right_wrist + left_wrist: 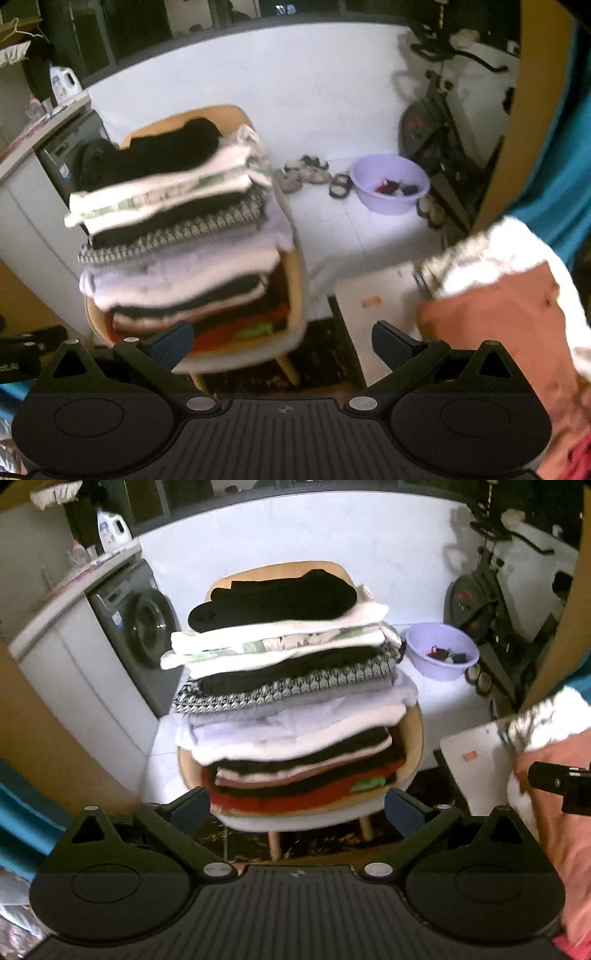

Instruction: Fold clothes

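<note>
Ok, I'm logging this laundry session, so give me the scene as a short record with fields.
left gripper: open, holding nothing
right gripper: open, holding nothing
folded stack: tall pile on the wooden chair, black garment on top
basin: lilac tub on the floor, small items inside
washing machine: behind, left of the stack
exercise bike: far right
salmon and white cloth: at right edge

The right hand-held gripper [282,341] has its jaws wide apart, holding nothing. Ahead on the left, a tall stack of folded clothes [177,229] fills a wooden chair [295,295]. At right lies a pink and white garment [509,295]. Farther back, a purple basin [389,184] sits on the white floor beside sandals [306,171] and an exercise bike [436,122].
</note>
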`<state>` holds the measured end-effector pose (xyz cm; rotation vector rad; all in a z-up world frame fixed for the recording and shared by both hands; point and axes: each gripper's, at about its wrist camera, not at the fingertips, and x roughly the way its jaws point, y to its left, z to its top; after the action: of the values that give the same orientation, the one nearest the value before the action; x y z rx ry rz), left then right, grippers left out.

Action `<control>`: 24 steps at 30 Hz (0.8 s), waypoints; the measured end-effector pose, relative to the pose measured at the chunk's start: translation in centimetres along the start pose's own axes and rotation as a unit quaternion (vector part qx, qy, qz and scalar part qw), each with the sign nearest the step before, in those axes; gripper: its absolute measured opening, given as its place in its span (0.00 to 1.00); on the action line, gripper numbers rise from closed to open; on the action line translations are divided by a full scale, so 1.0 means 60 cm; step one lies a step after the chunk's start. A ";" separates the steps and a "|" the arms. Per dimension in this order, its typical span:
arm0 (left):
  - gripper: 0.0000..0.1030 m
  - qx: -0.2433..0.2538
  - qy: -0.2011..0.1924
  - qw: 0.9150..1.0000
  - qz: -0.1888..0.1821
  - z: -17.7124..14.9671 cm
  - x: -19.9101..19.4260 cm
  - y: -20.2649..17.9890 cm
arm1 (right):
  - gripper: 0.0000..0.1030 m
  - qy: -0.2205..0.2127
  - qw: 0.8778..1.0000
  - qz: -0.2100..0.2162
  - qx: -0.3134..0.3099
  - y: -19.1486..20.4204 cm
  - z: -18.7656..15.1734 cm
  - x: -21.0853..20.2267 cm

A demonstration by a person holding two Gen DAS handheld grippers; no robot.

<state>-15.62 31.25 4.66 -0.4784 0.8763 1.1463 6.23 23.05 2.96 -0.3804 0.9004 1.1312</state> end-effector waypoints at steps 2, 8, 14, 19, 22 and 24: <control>1.00 0.002 0.001 1.000 0.001 -0.018 -0.016 -0.006 | 0.99 0.006 1.000 0.003 0.014 -0.013 -0.030 -0.022; 1.00 0.009 0.005 1.000 0.003 -0.071 -0.065 -0.024 | 0.99 0.014 1.000 -0.004 -0.022 0.000 -0.092 -0.073; 1.00 0.011 0.010 1.000 0.003 -0.115 -0.097 -0.022 | 0.99 0.000 0.999 -0.014 -0.038 0.034 -0.121 -0.111; 1.00 0.011 0.015 1.000 0.006 -0.131 -0.112 0.009 | 0.99 -0.001 0.999 -0.037 -0.036 0.064 -0.144 -0.139; 1.00 0.009 0.015 1.000 0.000 -0.139 -0.120 0.029 | 0.99 -0.003 0.999 -0.038 -0.036 0.086 -0.153 -0.152; 1.00 0.010 0.015 1.000 -0.005 -0.143 -0.123 0.035 | 0.99 -0.001 0.998 -0.040 -0.042 0.102 -0.160 -0.158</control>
<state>-21.66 21.51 5.71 -0.4842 0.9100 1.1220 -4.62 13.28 5.53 -0.4796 0.8302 1.0968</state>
